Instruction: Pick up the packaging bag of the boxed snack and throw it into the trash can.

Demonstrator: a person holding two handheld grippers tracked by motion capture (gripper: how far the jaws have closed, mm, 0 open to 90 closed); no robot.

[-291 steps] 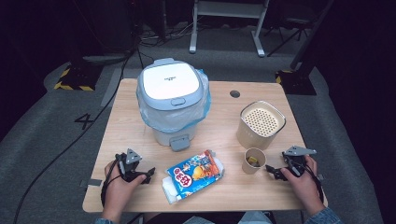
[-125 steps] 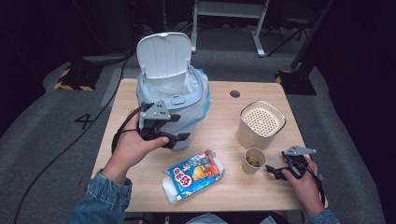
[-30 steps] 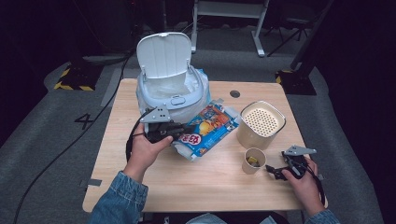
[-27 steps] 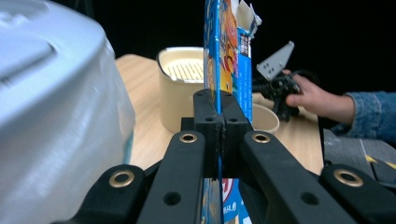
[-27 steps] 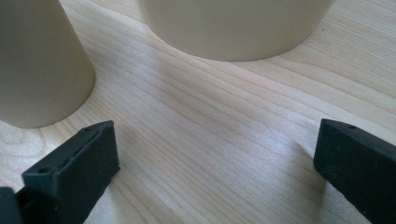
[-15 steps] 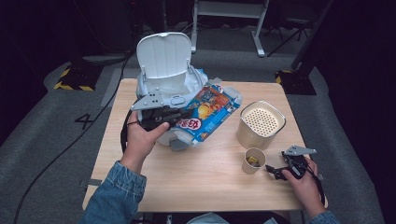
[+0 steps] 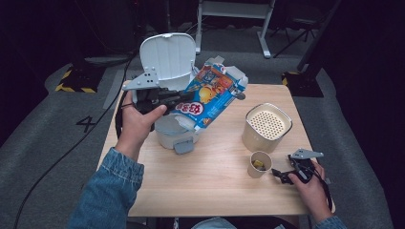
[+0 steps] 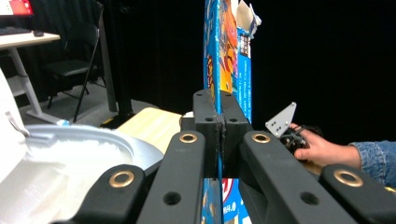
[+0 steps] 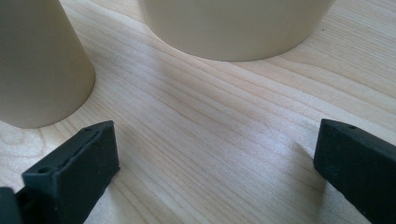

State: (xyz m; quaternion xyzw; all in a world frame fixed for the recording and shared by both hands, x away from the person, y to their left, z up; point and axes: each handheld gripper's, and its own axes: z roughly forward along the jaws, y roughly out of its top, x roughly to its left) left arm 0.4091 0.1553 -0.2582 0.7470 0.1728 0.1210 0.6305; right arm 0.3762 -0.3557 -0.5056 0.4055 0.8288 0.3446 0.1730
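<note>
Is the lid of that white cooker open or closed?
Open. The lid stands upright behind the cooker's rim, with the pot's inside exposed.

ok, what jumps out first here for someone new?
The left gripper is shut on a bright blue snack bag, held tilted in the air above the open white cooker at the table's far left. At near right, the right gripper rests open beside a small paper cup.
</note>
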